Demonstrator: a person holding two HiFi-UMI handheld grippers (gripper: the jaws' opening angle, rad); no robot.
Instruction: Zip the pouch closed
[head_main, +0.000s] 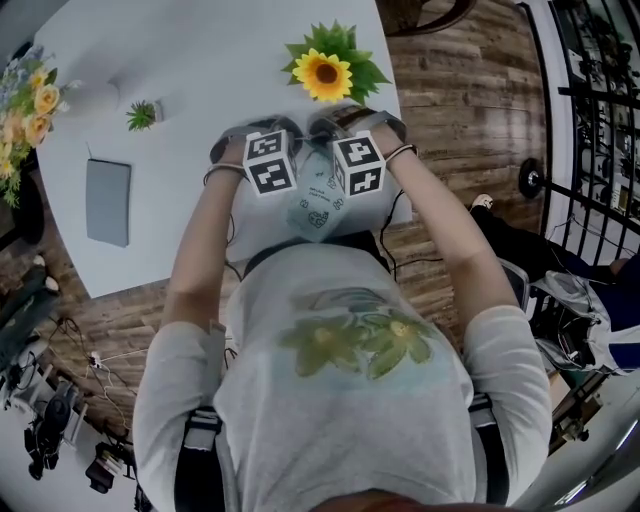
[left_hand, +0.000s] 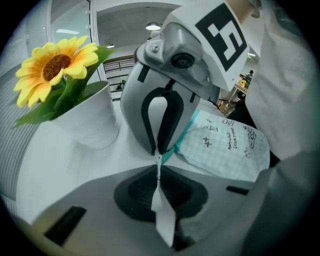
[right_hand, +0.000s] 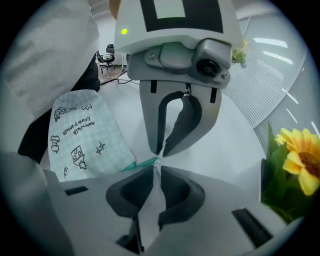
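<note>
At near edge of white table (head_main: 200, 80), before sunflower (head_main: 325, 72):
- Left gripper (left_hand: 159, 165) clamped tight on pouch (left_hand: 225, 147), at end of teal zipper edge (left_hand: 181, 140).
- Pouch sits between both grippers, printed body trailing toward person.
- Right gripper (right_hand: 157, 169) has jaws pinched nearly together, tip to tip with left. Probably on zipper pull (right_hand: 156, 162), too small to be sure.
- Step: anchor set, slider being taken, zip likely not yet run.
- Next: hold left steady, draw right along teal track, keep fabric taut.
</note>
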